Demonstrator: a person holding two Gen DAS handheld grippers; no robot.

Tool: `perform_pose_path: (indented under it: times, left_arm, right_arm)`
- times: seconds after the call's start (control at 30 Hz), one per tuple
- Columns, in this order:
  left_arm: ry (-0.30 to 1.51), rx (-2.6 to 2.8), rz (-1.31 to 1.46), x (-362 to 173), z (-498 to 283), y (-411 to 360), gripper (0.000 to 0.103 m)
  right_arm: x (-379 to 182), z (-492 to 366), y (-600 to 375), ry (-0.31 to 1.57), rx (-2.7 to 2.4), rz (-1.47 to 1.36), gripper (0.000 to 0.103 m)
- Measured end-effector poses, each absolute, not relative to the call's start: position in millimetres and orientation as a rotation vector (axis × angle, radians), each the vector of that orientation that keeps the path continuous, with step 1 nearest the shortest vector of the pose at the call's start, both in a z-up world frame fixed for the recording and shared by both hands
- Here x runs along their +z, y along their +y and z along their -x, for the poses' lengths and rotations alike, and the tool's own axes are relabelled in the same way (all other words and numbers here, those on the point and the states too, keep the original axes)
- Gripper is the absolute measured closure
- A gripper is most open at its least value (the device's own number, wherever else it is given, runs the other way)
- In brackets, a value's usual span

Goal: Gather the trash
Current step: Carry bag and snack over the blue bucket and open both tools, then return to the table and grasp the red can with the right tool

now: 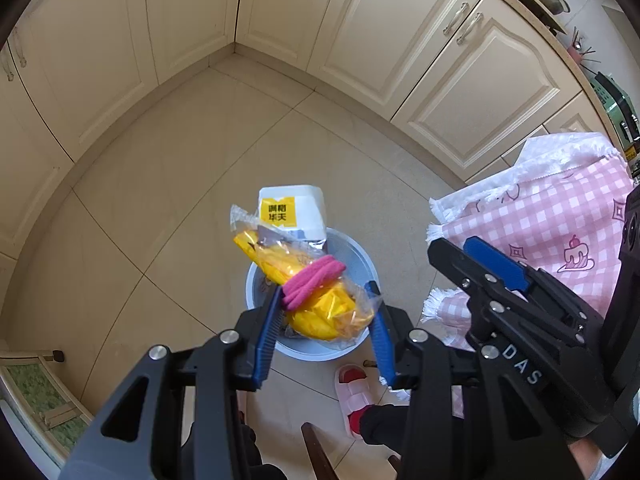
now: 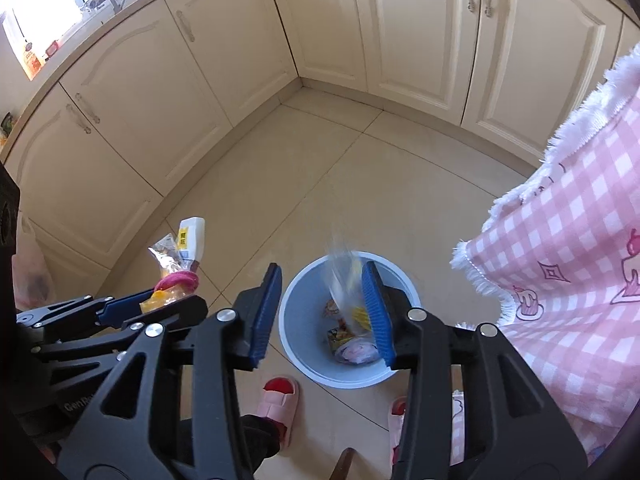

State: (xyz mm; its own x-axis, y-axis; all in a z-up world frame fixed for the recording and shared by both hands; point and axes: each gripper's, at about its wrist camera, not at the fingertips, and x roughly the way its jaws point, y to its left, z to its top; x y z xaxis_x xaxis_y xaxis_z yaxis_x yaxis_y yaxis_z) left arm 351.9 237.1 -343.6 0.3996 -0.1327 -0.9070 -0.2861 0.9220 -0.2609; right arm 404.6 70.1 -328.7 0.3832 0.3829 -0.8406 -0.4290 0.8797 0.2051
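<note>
My left gripper [image 1: 325, 287] is shut on a bundle of trash [image 1: 316, 300]: a crinkled yellow plastic wrapper, a pink band [image 1: 312, 280] and a white carton with a yellow label [image 1: 292, 212]. The bundle hangs over a light blue bin [image 1: 256, 280] on the tiled floor. In the right wrist view my right gripper [image 2: 322, 267] stands open above that bin [image 2: 304, 312]. A blurred clear wrapper [image 2: 340, 276] is in the air beside its right finger. Several wrappers [image 2: 352, 344] lie at the bin's bottom. The left gripper [image 2: 168, 300] with its bundle shows at the left.
Cream cabinet doors [image 2: 420, 40] wrap around the floor corner. A pink checked cloth with a white fringe [image 2: 580, 240] hangs at the right, close to the bin. The person's feet in pink slippers [image 2: 280, 400] stand just before the bin.
</note>
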Motion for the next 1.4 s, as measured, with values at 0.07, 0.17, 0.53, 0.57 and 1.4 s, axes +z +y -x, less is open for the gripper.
perform_pose_path:
  times: [0.07,0.17,0.53,0.57,1.4]
  left_arm:
    - [1.166,0.097,0.406,-343,-351,235,0.062]
    - [1.17,0.091,0.402,-342,-350,234,0.062]
    - [1.229,0.049,0.39,-351,-361,215,0.062]
    - [1.225,0.043,0.384,-349,-363,212,0.062]
    - [1.026,0.08,0.412,-247,-335,192,0.037]
  right_arm:
    - [-323,-401,66,1.041,0.508,0.059,0.059]
    - [-311,-392,59,1.001,0.478,0.091,0.056]
    - [-277,-372,36,0.877,0.422,0.14,0.049]
    - [-273,-370,33,0.863,0.417,0.14,0.048]
    - [-182,-322,-20,0.629,0.385,0.089,0.038]
